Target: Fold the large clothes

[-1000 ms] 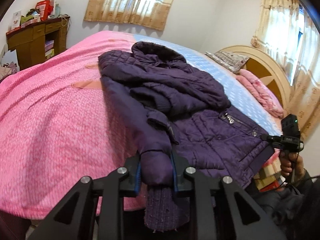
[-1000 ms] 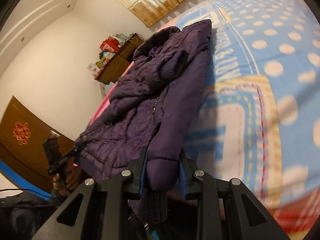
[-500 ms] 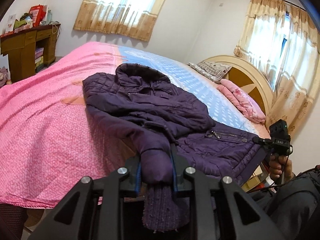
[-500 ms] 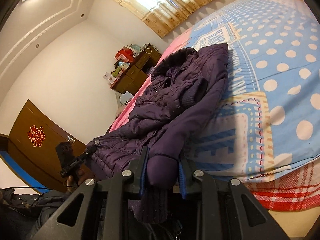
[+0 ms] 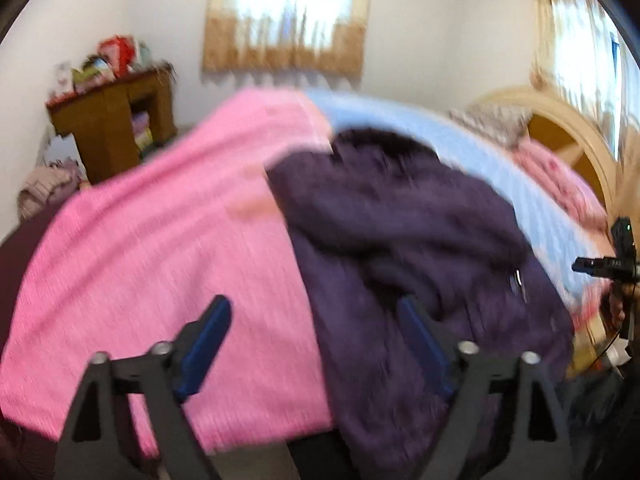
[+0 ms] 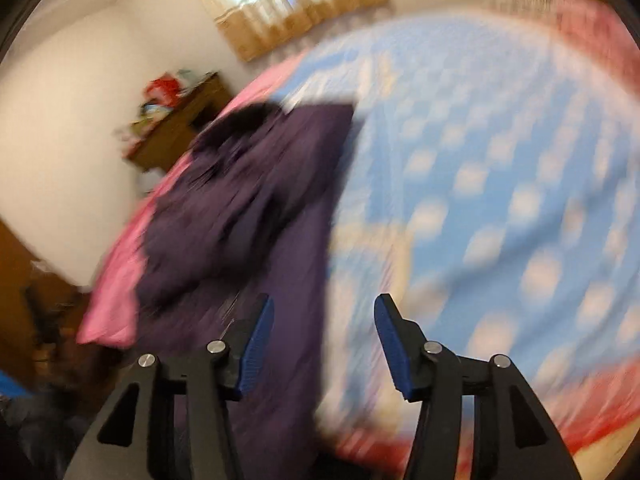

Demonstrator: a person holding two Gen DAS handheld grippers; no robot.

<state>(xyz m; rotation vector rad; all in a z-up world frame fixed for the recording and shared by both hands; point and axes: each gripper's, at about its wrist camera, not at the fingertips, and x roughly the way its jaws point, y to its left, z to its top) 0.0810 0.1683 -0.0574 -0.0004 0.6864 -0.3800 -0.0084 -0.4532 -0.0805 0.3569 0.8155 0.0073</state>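
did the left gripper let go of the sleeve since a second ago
Yes. The left gripper has just been opening; its fingers stand wide over the pink blanket, and the sleeve lies free.

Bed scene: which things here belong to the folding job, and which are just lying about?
Job:
purple jacket
left gripper, open
right gripper, open

Lying about:
wooden cabinet with clutter on top
pillows by the headboard
pink blanket
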